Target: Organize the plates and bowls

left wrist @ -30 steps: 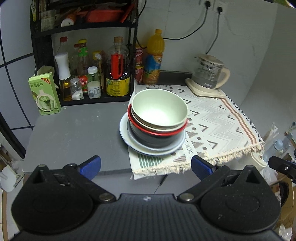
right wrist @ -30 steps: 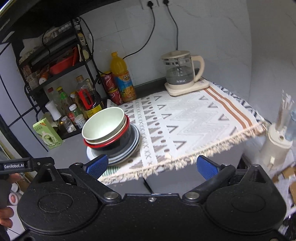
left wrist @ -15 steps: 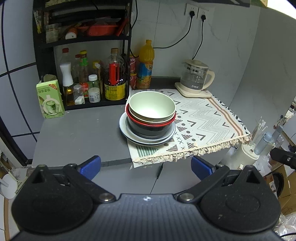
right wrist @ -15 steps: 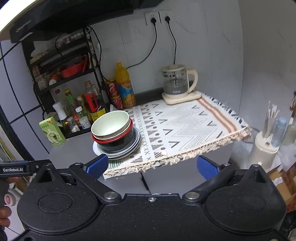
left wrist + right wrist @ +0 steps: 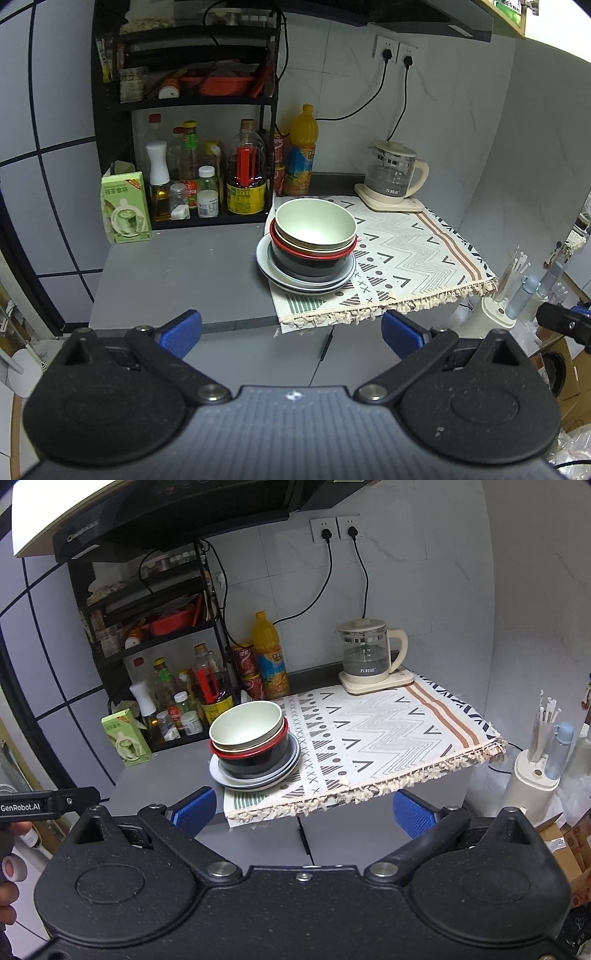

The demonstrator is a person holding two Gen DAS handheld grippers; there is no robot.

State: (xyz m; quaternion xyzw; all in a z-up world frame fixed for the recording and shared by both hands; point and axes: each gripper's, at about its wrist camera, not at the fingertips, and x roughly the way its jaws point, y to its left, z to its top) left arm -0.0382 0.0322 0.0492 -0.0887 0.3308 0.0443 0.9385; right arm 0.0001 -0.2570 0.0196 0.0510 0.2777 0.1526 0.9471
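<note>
Although both grippers sat near the stack a second ago, each has since withdrawn well clear of the counter edge. Left gripper [image 5: 291,328]: jaws spread wide, holding nothing. Right gripper [image 5: 304,808]: jaws likewise apart and empty. The pale green bowl [image 5: 315,224] sits nested on the red-rimmed bowl [image 5: 314,254], which rests on the plates [image 5: 306,282], at the left edge of the patterned cloth [image 5: 406,251]. Judgement: stacking appears complete; the retreat suggests the task is finishing.

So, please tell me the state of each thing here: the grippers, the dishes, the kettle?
Left gripper: open, empty.
Right gripper: open, empty.
Green bowl: empty, topmost of the stack.
Plates: stacked under the bowls.
Kettle: lid on, upright on its base.
</note>
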